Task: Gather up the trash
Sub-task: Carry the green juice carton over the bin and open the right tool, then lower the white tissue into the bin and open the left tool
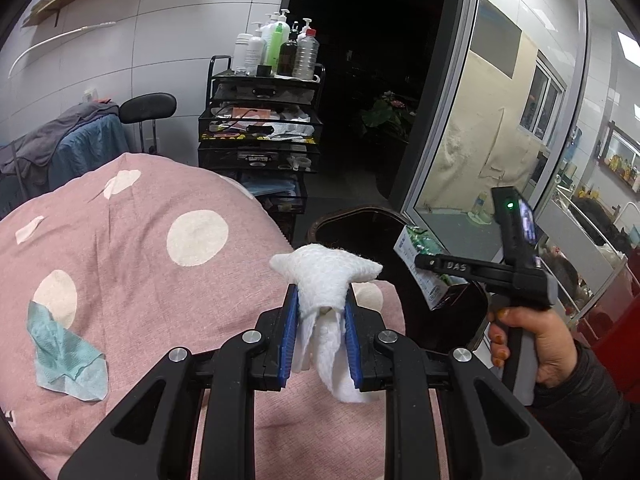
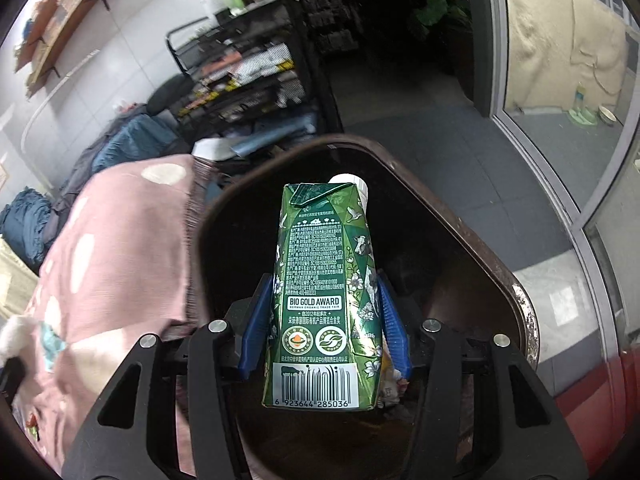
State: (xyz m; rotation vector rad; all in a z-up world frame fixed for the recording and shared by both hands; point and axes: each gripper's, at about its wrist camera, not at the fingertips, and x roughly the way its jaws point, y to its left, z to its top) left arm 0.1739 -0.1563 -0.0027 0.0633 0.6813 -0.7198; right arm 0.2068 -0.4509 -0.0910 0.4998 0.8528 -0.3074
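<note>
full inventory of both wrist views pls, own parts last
tissue: 1, white, clamped in left gripper above the bed
carton: 1, green, clamped in right gripper over the bin
bin: 1, dark brown, open, beside the bed
teal wipe: 1, lying on the bedcover
bedcover: 1, pink with white dots
cart: 1, black, tiered, by the wall
bottles: several, white, green, dark, clear; on the cart's top
chair: 1, black, left of the cart
left gripper: black, blue fingers
right gripper: black, blue fingers
right hand: 1, on the gripper's handle
</note>
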